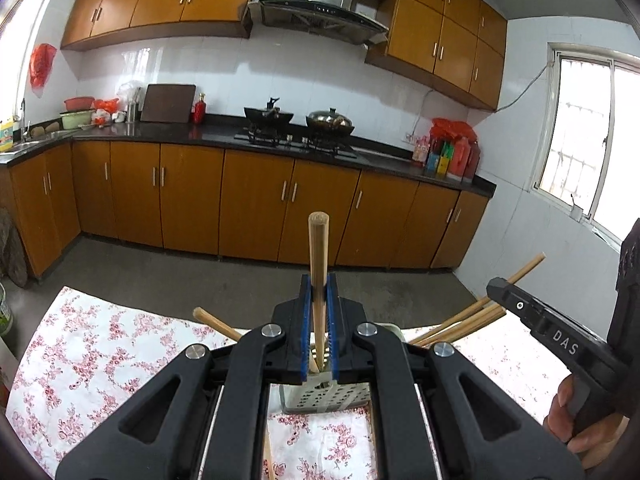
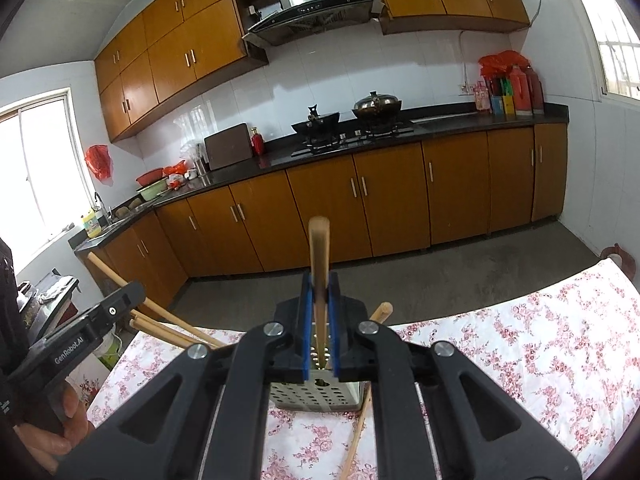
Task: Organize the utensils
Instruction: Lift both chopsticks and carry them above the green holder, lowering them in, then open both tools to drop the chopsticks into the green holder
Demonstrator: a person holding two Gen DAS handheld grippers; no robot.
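Insertion step in hand: left gripper (image 1: 319,300) and right gripper (image 2: 320,300) each pinched one upright round wooden chopstick (image 1: 318,264) (image 2: 319,256) above the perforated steel holder (image 1: 324,398) at lower frame centre; next move, judged, calls for lowering, then releasing.
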